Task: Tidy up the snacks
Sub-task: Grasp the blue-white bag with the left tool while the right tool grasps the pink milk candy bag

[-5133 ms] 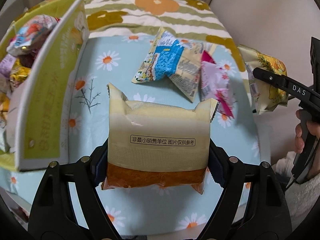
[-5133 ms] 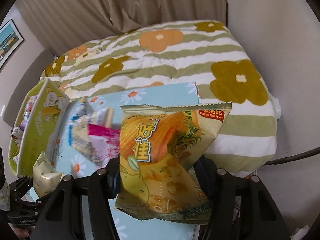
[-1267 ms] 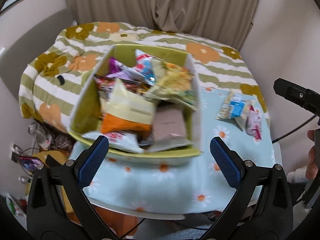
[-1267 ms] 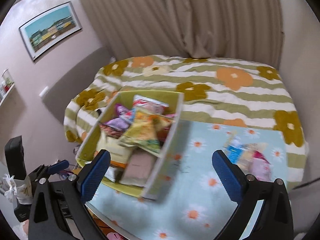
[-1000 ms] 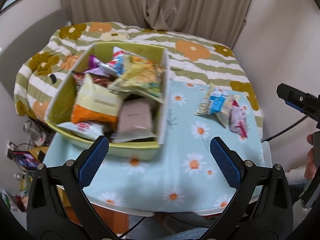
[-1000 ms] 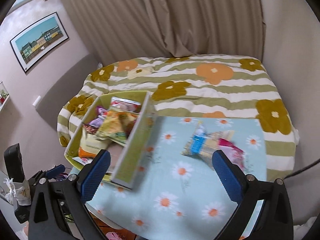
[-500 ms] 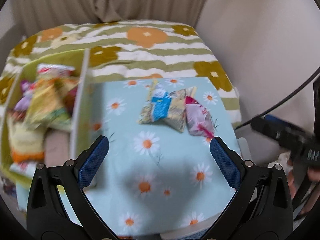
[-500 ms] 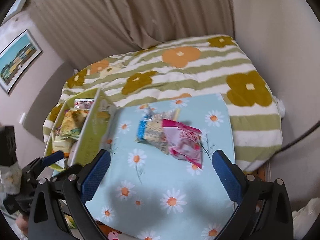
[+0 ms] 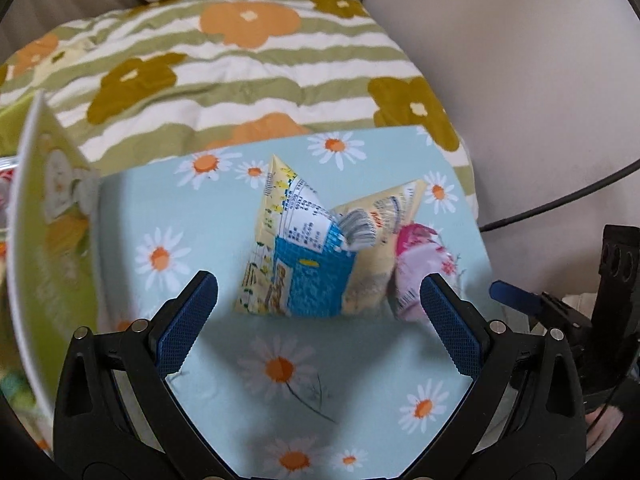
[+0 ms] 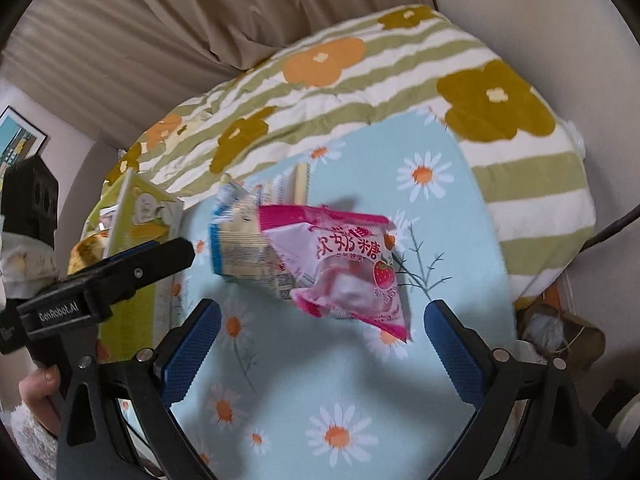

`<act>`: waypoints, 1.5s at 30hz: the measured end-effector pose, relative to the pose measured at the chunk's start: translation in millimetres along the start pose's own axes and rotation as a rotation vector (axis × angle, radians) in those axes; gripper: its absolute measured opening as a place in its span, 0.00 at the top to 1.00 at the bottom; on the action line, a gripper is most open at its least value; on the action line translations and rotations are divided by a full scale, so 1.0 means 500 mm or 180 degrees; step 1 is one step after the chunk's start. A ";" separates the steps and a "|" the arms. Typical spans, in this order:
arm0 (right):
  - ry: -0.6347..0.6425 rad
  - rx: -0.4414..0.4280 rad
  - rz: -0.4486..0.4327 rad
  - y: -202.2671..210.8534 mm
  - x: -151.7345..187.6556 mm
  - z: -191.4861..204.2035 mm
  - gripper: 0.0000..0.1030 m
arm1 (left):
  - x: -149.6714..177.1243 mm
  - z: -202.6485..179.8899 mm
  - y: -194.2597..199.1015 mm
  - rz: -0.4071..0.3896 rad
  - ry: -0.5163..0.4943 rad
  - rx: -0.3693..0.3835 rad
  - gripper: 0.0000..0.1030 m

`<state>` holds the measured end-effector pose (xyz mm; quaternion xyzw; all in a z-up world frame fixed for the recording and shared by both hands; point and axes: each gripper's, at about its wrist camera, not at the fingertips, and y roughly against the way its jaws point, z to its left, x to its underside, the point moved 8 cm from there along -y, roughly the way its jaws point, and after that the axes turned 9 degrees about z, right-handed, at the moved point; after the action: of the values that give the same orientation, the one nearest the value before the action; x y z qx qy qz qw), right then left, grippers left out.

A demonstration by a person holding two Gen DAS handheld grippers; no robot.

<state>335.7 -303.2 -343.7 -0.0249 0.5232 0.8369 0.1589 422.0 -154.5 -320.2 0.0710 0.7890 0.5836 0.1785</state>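
Observation:
A blue and yellow snack packet (image 9: 298, 258) lies on the daisy tablecloth (image 9: 288, 376), a second yellow packet (image 9: 390, 220) behind it and a pink strawberry candy packet (image 9: 418, 270) to its right. My left gripper (image 9: 318, 298) is open and empty, low over the cloth just in front of the blue packet. My right gripper (image 10: 322, 330) is open and empty, just in front of the pink packet (image 10: 348, 270). The blue and yellow packets (image 10: 246, 240) lie behind and left of it. The green snack box (image 9: 52, 264) stands at the left, also in the right wrist view (image 10: 136, 236).
A bed with a green striped flowered quilt (image 9: 224, 68) runs behind the table. A wall (image 9: 520, 60) and a black cable (image 9: 560, 204) are at the right. The left gripper's body (image 10: 104, 280) crosses the right wrist view at left.
Both grippers released their packets into the box, then swung right and dropped low toward the snacks left on the cloth. Both stay open.

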 end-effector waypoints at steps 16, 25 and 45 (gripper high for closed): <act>0.0044 0.0341 0.0263 -0.103 -0.033 -0.027 0.37 | -0.042 -0.013 -0.112 0.0364 -0.0173 0.0144 0.02; -0.0112 0.0454 0.0221 -0.083 -0.041 -0.061 0.47 | -0.056 -0.024 -0.127 0.0409 -0.0193 0.0216 0.02; -0.0303 0.0457 0.0158 -0.051 -0.032 -0.094 0.47 | -0.066 -0.032 -0.110 0.0204 -0.0222 0.0125 0.28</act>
<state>352.4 -338.2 -383.5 0.0393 0.5742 0.8011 0.1641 452.2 -196.7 -361.6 0.1200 0.7909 0.5706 0.1857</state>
